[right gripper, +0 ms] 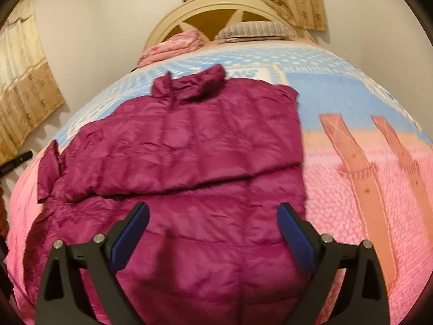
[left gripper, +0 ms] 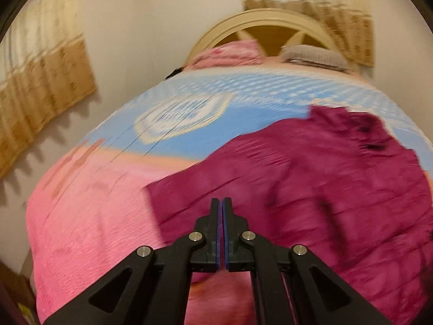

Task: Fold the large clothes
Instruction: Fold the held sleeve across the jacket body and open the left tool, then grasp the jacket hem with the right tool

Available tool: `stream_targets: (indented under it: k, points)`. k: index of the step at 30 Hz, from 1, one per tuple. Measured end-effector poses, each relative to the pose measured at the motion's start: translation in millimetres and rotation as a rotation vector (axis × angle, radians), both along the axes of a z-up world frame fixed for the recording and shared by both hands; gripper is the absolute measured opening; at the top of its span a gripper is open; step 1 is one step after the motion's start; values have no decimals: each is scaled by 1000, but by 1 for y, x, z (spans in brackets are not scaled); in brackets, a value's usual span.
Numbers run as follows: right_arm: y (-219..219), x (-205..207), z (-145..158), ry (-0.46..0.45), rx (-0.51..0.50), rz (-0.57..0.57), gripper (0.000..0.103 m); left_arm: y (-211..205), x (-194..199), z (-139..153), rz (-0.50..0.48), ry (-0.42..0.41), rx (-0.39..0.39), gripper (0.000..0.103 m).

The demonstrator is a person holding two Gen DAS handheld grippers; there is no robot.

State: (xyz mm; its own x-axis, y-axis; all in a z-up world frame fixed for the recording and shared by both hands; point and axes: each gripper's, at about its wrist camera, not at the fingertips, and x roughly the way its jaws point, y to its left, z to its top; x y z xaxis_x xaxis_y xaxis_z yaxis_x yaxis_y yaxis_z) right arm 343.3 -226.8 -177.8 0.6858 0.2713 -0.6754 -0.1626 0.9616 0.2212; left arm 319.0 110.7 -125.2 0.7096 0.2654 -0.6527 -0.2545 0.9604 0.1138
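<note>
The magenta padded jacket (right gripper: 173,146) lies spread on the bed (right gripper: 351,178), with its collar toward the headboard (right gripper: 205,5) and its hem toward the cameras. One sleeve is seen at the far left edge, and a fold line runs across the body of the jacket.

On the left, the left gripper (left gripper: 222,203) is seen above the near left part of the jacket (left gripper: 311,178). Its fingers are pressed fully together and no cloth is seen between them; the picture is blurred there. For a good fold, these fingers should be opened before the left hem corner is approached, and only one edge of the cloth should be taken.

On the right, the right gripper (right gripper: 213,211) is held over the lower middle of the jacket. Its fingers stand wide apart and nothing is gripped. It is judged that the right hem corner should be taken at the same level as the left one, so that both corners can be lifted together and laid evenly toward the collar.
</note>
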Motion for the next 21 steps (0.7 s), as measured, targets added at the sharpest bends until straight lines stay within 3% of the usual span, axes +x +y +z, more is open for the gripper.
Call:
stream_targets:
  k: [3,5,6,7,8,13,21]
  points:
    - [28,3,23,-1,44,67,97,45,-7,-15,46,29,-90,2]
    - [63,6,42,-18,41,149,98,65,-15,-18,84,14,-123,9]
    - [80,8,49,-22,40,192,98,75,-21,-19,93,-2,-143,38]
    - [98,11,55,-25,43,235,98,79,-23,-19,94,-7,-154,74]
    - [119,15,61,-28,39,283,98,86,-27,-19,84,-17,-183,85]
    - [217,39,68,-22,8,461,98,105,-43,-24,76,-22,-210,85]
    - [311,84,30,41,-7,560,98,147,-53,-38,166,21,-185,85]
